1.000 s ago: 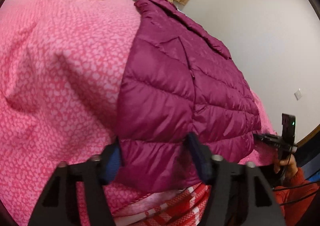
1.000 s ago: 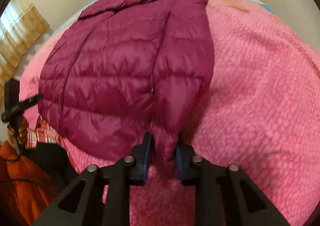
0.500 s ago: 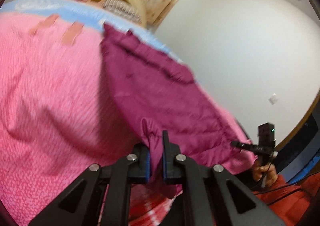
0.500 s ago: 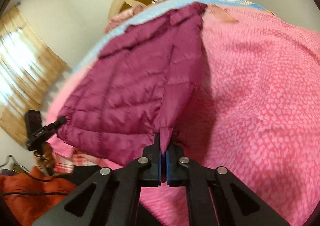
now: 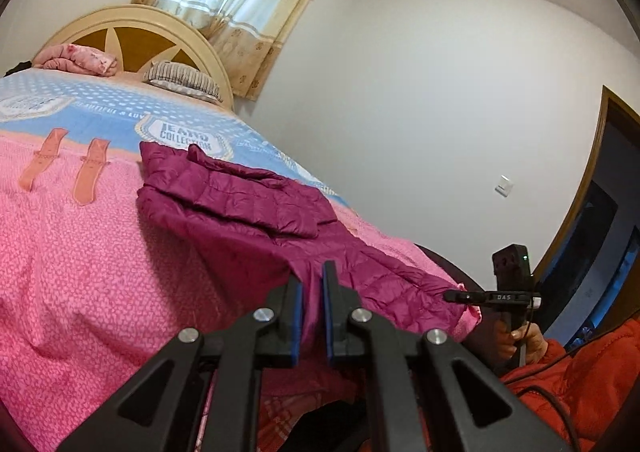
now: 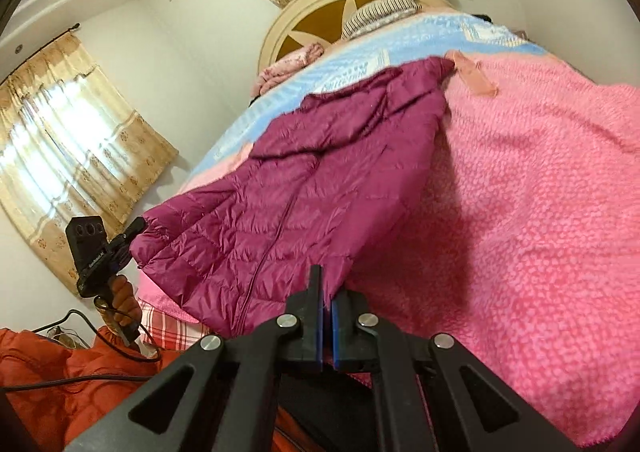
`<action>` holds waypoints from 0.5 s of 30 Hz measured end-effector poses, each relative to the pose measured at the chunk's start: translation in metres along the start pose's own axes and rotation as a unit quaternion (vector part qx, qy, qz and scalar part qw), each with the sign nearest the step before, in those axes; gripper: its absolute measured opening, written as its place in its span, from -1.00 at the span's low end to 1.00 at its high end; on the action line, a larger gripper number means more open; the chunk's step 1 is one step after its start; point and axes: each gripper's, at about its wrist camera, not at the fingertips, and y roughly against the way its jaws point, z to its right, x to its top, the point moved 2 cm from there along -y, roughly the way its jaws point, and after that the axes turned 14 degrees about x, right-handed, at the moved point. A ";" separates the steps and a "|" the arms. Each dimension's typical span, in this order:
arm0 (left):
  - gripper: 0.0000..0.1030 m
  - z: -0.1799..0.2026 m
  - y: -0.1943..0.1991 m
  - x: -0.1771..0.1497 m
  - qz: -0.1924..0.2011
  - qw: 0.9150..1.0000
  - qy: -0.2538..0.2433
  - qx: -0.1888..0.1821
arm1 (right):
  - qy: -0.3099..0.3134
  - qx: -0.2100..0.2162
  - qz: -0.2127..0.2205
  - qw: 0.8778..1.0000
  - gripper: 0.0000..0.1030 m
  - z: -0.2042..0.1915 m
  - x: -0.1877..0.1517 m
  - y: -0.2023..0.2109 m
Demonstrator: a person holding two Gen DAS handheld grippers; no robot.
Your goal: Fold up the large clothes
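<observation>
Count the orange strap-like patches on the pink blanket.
2. In the left wrist view one strap patch lies beside the second strap patch, near the blue sheet's edge, left of the purple jacket. The jacket may hide others.

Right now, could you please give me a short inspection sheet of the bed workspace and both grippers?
Surface: pink blanket over a blue bedspread.
Job's things: maroon puffer jacket, near hem raised off the blanket, collar end resting on it.
Clutter: striped pillow and rolled pink quilt at the headboard.
Grippers: left gripper and right gripper each shut on the jacket's hem.
Cables: black cable across the orange sleeve.
Surroundings: white walls, curtains, dark doorway.
</observation>
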 end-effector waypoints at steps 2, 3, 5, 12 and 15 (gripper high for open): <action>-0.84 -0.002 -0.007 0.007 -0.004 1.000 0.012 -0.003 | -0.011 0.012 0.006 1.000 -0.97 0.004 0.005 0.002; -0.84 -0.002 -0.007 0.007 -0.004 1.000 0.012 -0.001 | -0.017 0.021 0.009 1.000 -0.97 0.006 0.008 0.004; -0.84 0.002 -0.009 0.019 -0.005 1.000 0.007 0.013 | -0.020 0.035 0.014 0.999 -0.97 0.005 0.019 0.004; -0.84 -0.006 -0.035 0.078 -0.004 0.997 0.004 0.078 | -0.028 0.060 0.039 0.997 -0.97 0.008 0.092 0.002; -0.84 -0.030 -0.066 0.104 -0.021 0.993 0.034 0.112 | -0.043 0.060 0.041 0.996 -0.97 0.021 0.130 -0.009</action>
